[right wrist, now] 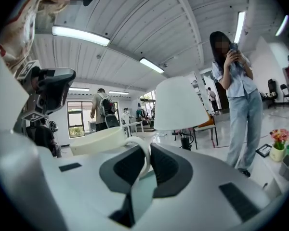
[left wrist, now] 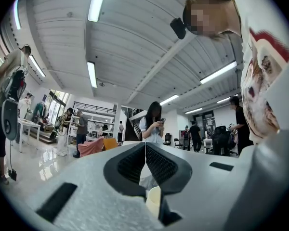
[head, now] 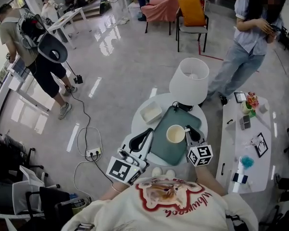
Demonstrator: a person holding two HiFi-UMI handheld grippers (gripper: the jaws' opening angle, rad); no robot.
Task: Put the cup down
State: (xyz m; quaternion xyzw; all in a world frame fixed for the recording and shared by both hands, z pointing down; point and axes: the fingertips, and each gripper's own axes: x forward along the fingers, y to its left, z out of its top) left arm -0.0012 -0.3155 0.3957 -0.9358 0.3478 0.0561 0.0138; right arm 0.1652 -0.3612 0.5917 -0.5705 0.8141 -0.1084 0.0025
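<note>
A round white surface carries everything. A white lamp stands at its far edge, and a teal tray covers the middle and runs toward the near edge. A shallow white dish sits near the left edge, just beside the tray.

The left hand-held gripper hangs over the near-left edge, alongside the tray. Its jaws are pressed together with nothing between them.

The right hand-held gripper comes in from the near-right edge. Its jaws are clenched on the handle of the cup, with the loop pinched between the pads. The cup stands upright over the middle of the tray, mouth up, and looks empty. No view shows whether its base already touches the tray or is just above it.

The cup is cream-white and looks like ceramic, so it is probably stiff, fairly light when empty, glazed and slippery, and likely to chip if dropped. The handle is the natural place to hold it, but a pinch on a thin loop lets the body swing or tilt about the jaws. It is probably best lowered level and slowly, so that the base meets the tray flat before the jaws part. The tray looks flat and bare around the cup.
</note>
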